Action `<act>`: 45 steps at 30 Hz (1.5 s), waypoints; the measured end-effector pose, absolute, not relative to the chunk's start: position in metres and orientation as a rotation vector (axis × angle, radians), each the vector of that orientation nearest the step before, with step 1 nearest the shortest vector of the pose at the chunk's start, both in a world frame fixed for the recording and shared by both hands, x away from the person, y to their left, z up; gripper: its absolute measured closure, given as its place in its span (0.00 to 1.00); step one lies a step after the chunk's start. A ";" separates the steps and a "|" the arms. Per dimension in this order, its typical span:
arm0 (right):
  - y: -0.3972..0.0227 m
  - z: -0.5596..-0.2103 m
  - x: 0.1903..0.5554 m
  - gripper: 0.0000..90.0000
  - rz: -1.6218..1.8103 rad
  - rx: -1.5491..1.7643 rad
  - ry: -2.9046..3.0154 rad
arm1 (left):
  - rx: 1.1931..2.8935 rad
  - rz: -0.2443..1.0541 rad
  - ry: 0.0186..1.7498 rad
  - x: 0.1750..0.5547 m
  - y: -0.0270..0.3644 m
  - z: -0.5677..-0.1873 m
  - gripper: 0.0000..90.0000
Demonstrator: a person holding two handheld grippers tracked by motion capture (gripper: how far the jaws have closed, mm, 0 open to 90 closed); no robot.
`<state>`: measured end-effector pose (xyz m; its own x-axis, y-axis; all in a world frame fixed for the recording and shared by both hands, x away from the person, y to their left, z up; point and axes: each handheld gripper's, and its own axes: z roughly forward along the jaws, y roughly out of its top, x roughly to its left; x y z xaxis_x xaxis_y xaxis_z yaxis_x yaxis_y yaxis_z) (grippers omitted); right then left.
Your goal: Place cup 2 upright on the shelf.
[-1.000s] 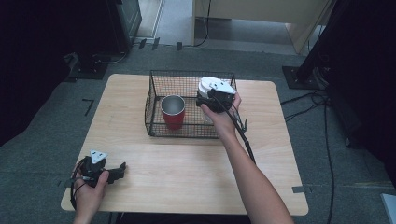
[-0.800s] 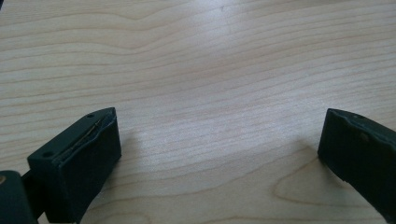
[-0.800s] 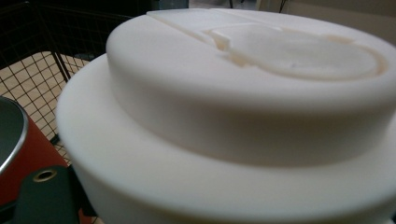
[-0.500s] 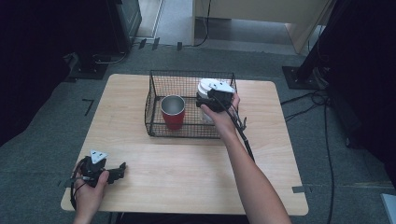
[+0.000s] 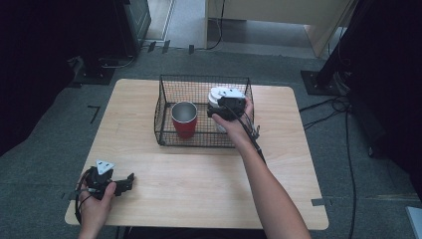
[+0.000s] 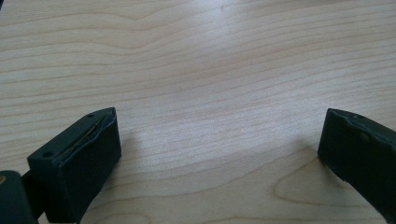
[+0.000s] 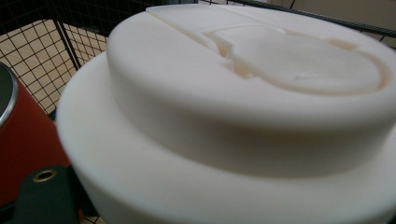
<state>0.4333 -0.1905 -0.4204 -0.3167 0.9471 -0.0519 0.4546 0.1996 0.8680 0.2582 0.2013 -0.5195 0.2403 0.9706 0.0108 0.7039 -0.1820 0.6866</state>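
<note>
A black wire basket [image 5: 204, 78] stands at the back middle of the wooden table [image 5: 209, 184]. Inside it on the left is a red cup [image 5: 184, 119] with a metal rim, upright. To its right is a white lidded cup [image 5: 222, 93], and my right gripper [image 5: 226, 107] is shut on it from the near side. In the right gripper view the white lid [image 7: 252, 93] looms very close, with the red cup [image 7: 23, 135] at the left and one black finger [image 7: 44, 196] low down. My left gripper [image 5: 128, 180] rests open on the table's near left, nothing between its fingers [image 6: 74, 163].
Bare wood [image 6: 210, 70] lies under and ahead of the left gripper. The basket's wire walls [image 7: 42, 51] stand close around the right gripper. A cable [image 5: 254, 142] trails from the right gripper along the forearm. Grey floor and dark equipment surround the table.
</note>
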 end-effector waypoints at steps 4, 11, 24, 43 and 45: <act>-0.192 -0.420 0.433 0.17 1.045 1.320 1.878 | 1.958 0.619 1.525 0.258 0.201 -0.520 0.00; -0.195 -0.417 0.430 0.17 1.009 1.394 1.894 | 1.958 0.619 1.525 0.258 0.201 -0.520 0.00; -0.191 -0.417 0.408 0.17 0.944 1.394 1.881 | 1.958 0.619 1.525 0.258 0.201 -0.520 0.00; -0.188 -0.419 0.388 0.10 0.897 1.365 1.850 | 1.958 0.619 1.525 0.258 0.201 -0.520 0.00; -0.188 -0.417 0.386 0.09 0.897 1.374 1.847 | 1.958 0.619 1.525 0.258 0.201 -0.520 0.00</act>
<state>0.3863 -0.1884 -0.4173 -0.2314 0.9672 -0.1046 0.5157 0.2131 0.8299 0.2582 0.2013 -0.5196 0.2403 0.9706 0.0113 0.7039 -0.1823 0.6865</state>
